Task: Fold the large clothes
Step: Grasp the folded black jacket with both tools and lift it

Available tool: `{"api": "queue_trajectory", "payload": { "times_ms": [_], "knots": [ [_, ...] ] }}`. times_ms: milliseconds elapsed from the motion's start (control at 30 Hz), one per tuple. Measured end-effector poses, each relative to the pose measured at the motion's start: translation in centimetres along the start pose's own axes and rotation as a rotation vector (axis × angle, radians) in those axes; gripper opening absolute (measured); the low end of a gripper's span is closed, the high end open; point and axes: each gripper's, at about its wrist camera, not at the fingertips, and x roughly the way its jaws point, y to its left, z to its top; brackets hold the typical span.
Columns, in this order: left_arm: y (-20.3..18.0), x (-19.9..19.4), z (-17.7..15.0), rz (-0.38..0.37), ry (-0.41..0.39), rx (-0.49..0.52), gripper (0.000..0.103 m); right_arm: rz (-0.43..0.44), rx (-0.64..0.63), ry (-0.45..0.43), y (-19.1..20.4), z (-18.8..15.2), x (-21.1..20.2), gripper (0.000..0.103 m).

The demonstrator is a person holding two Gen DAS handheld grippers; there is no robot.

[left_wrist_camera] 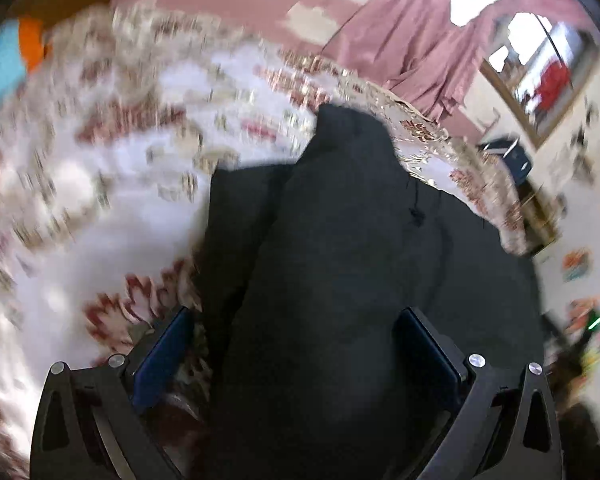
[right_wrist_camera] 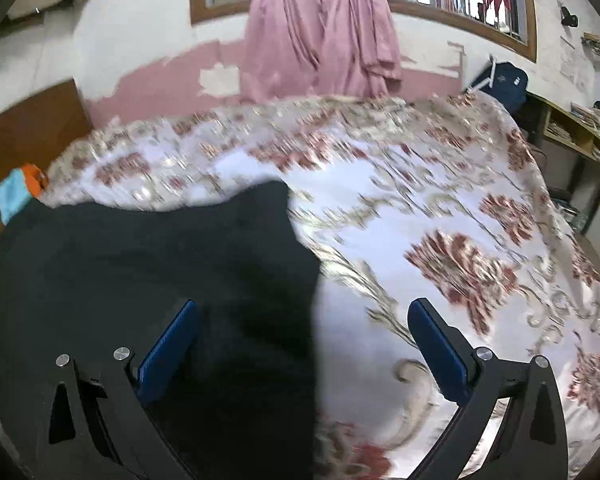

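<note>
Black, soft and heavy, the large dark cloth garment (left_wrist_camera: 340, 260) lies on the floral white-and-red bedspread (right_wrist_camera: 440, 220), running away between the spread, empty blue-padded fingers of the left gripper (left_wrist_camera: 296, 344), while the right gripper (right_wrist_camera: 304, 340), equally wide, straddles its right edge, pink curtains (right_wrist_camera: 320, 40) beyond.
</note>
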Motion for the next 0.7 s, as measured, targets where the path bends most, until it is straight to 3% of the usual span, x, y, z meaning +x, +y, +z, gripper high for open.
{"api": "queue_trajectory", "payload": {
  "times_ms": [133, 233, 367, 600, 633, 700],
  "knots": [
    [0.2, 0.4, -0.6, -0.03, -0.012, 0.013, 0.103, 0.117, 0.064, 0.009, -1.9, -2.2, 1.3, 0.102],
    [0.5, 0.4, -1.0, -0.047, -0.021, 0.022, 0.103, 0.285, 0.212, 0.045, -4.0, -3.6, 3.0, 0.102],
    [1.0, 0.0, -0.8, -0.086, -0.012, 0.018, 0.103, 0.462, 0.301, 0.046, -5.6, -4.3, 3.7, 0.102],
    [1.0, -0.3, -1.6, -0.186, 0.048, 0.039, 0.103, 0.807, 0.27, 0.135, -3.2, -4.4, 3.9, 0.102],
    [0.8, -0.2, -1.7, -0.194, 0.064, 0.044, 0.103, 0.84, 0.256, 0.17, -2.5, -4.4, 4.1, 0.102],
    [0.2, 0.0, -1.8, -0.177, 0.094, 0.061, 0.103, 0.799, 0.201, 0.228, -1.1, -4.2, 4.7, 0.102]
  ]
}}
